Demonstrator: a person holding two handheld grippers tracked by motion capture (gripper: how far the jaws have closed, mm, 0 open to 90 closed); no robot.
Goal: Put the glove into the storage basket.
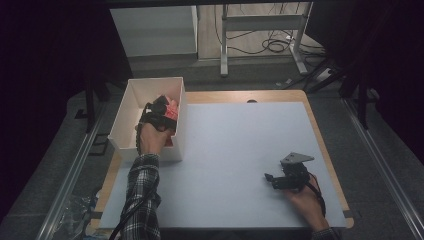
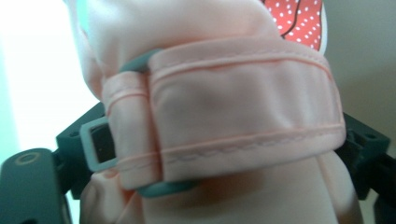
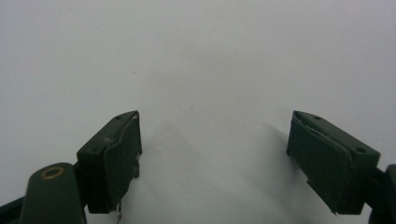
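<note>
Both tongs gape: left tongs [image 1: 161, 107] around the pink pouch [image 2: 243, 112] in the white box [image 1: 150, 85], right tongs [image 3: 215, 154] empty

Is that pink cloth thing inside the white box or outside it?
Inside: the pink cloth item sits within the white box walls, under the left gripper.

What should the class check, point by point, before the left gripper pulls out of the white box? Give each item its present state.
1. Pink cloth item is inside the white box: ok.
2. Left gripper has let go of the cloth: cannot tell; the jaws stand wide at either side of the strap, but contact with the pads is hidden.
3. Strap is free of the jaws, so it will not lift with them: cannot tell.
4. Box stands upright on the table: ok.
5. Right gripper is open, holds nothing and rests apart from the box: ok.
</note>
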